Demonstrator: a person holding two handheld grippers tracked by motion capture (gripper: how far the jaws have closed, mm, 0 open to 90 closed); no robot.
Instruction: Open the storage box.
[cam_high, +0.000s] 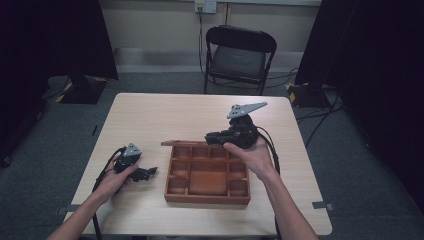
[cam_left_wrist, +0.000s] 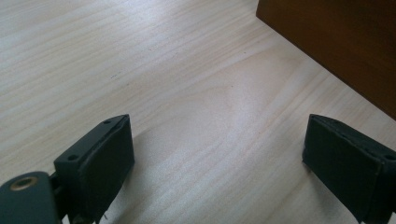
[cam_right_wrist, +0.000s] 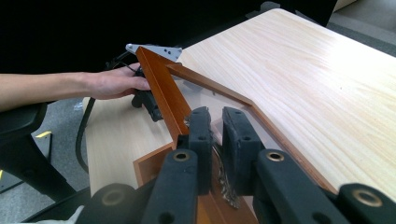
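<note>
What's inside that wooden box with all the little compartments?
Nothing that I can make out. In the high view the wooden box shows bare compartments, a big one in the middle. The right gripper and the hand cover its far right corner, so that part stays hidden.

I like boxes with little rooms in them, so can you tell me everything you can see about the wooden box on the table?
The wooden box looks like reddish-brown wood, low and square, and sits flat on the pale table. Thin walls split it into small compartments around a bigger middle one; all look empty. Its framed lid, seemingly with a clear panel, is raised at the far edge. The right gripper is closed on the lid's frame beside a metal clasp. The left gripper rests open beside the box, not touching it.
</note>
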